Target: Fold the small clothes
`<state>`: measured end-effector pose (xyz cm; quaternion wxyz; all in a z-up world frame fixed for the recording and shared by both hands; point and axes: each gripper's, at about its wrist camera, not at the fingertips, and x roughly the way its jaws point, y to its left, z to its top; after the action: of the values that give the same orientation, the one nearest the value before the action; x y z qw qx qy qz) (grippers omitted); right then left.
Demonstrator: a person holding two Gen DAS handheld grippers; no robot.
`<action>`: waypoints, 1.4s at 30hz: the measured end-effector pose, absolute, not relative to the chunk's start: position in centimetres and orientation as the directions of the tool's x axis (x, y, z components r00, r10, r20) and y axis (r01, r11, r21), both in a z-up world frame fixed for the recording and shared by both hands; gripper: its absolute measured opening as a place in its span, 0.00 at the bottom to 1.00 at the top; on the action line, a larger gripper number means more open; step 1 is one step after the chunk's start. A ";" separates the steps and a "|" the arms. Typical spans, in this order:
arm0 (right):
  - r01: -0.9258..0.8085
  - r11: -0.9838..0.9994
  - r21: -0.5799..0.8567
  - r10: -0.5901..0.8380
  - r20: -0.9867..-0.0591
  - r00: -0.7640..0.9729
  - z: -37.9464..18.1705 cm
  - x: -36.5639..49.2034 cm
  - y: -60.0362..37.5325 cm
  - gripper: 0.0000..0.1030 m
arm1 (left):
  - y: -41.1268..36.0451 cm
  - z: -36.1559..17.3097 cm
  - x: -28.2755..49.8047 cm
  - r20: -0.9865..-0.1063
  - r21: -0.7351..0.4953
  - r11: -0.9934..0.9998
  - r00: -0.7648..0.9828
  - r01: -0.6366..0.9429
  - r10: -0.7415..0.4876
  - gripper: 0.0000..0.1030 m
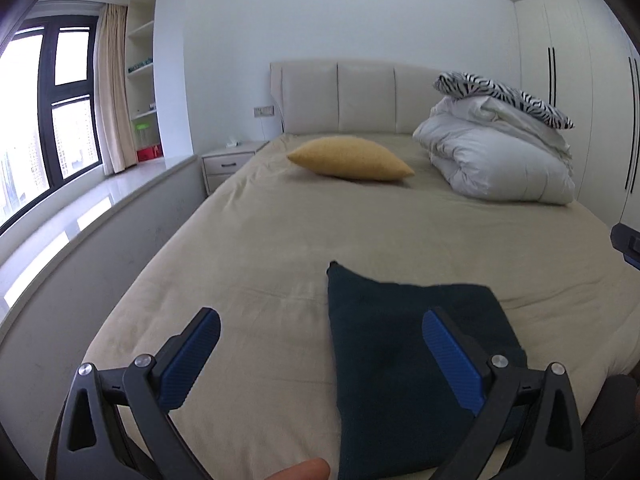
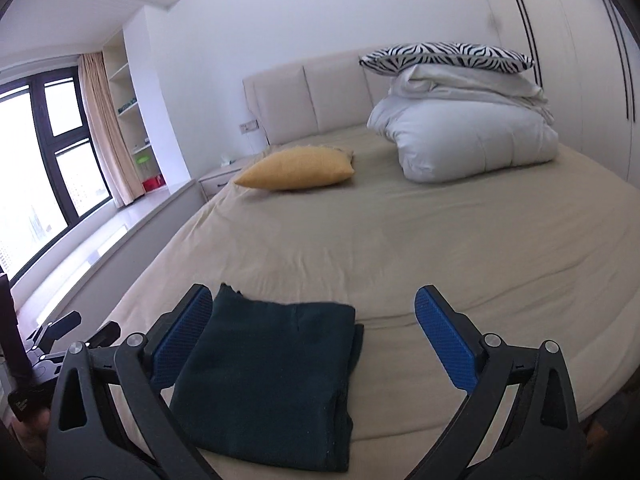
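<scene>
A dark teal garment (image 1: 400,360) lies folded into a flat rectangle on the beige bed sheet (image 1: 280,248) near the bed's front edge. My left gripper (image 1: 320,344) hovers above the garment's left side, open, with nothing between its blue pads (image 1: 192,360). In the right wrist view the same folded garment (image 2: 272,368) lies flat, one small corner sticking up at its far left. My right gripper (image 2: 312,332) is raised over it, jaws wide and open, pads (image 2: 440,340) clear of the cloth. Part of the left gripper (image 2: 52,344) shows at that view's left edge.
A yellow cushion (image 1: 352,158) lies mid-bed. A folded white duvet (image 1: 500,160) with a zebra-print pillow (image 1: 504,96) on top sits at the head, right. A nightstand (image 1: 228,160), window ledge and window are left; wardrobe doors (image 2: 580,60) stand right. A fingertip (image 1: 304,470) shows below.
</scene>
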<state>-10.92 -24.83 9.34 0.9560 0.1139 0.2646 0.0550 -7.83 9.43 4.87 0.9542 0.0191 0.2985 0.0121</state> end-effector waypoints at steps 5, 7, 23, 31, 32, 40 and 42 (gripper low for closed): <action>-0.018 0.981 0.195 0.140 -0.631 0.763 5.4 -9.4 -22.7 1.00 | 9.4 1.2 -6.8 -0.697 0.034 0.999 0.716 -0.029 0.044 1.00; 0.001 0.985 0.171 0.116 -0.675 0.729 3.7 -8.9 -22.2 1.00 | 9.2 0.1 -6.7 -0.727 0.033 0.999 0.685 -0.033 0.047 1.00; 0.050 0.997 0.063 0.021 -0.805 0.593 -2.1 -7.6 -22.0 1.00 | 8.8 -2.9 -6.3 -0.799 0.039 0.999 0.599 -0.037 0.053 1.00; 0.036 0.999 0.019 -0.003 -0.850 0.527 -4.1 -6.8 -21.2 1.00 | 8.8 -3.4 -6.0 -0.804 0.047 0.998 0.591 -0.041 0.062 1.00; 0.035 0.999 0.020 -0.001 -0.850 0.527 -4.1 -6.8 -21.2 1.00 | 8.8 -3.5 -6.0 -0.804 0.046 0.998 0.591 -0.042 0.062 1.00; 0.042 0.999 0.034 0.007 -0.852 0.524 -4.1 -6.6 -21.2 1.00 | 9.0 -3.6 -5.9 -0.806 0.041 0.998 0.588 -0.050 0.063 1.00; 0.045 0.998 0.036 0.007 -0.852 0.524 -4.1 -6.6 -21.2 1.00 | 9.1 -3.6 -5.9 -0.806 0.040 0.998 0.588 -0.050 0.062 1.00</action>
<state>-6.62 -21.24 -4.07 0.8725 0.0270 0.4878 -0.0109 -5.94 9.06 -3.64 0.8911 0.0066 0.4527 0.0314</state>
